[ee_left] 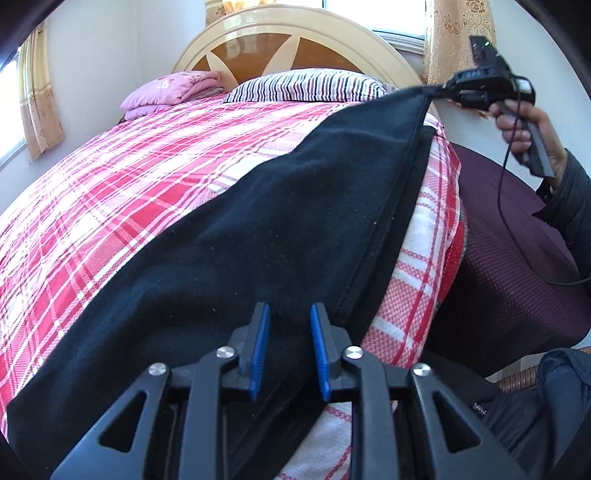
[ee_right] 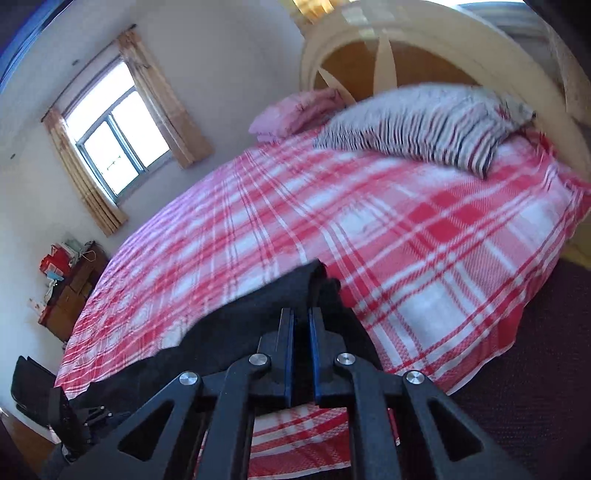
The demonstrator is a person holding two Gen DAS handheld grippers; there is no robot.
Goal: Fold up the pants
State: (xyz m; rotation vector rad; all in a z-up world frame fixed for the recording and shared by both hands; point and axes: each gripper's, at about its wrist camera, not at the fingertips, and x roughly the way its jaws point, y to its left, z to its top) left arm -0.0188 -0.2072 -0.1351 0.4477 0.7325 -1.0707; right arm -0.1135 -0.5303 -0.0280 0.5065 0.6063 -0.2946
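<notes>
Pants lie stretched along the bed's right edge; your right claw clenches one end, the left claw seemingly the other (pads partly hidden). Keep them taut.

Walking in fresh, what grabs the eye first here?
The dark pants stretched across the red plaid bed, one end pinched in the right hand-held gripper raised near the bed's right edge. Behind them, a striped pillow lies against the rounded headboard.
</notes>
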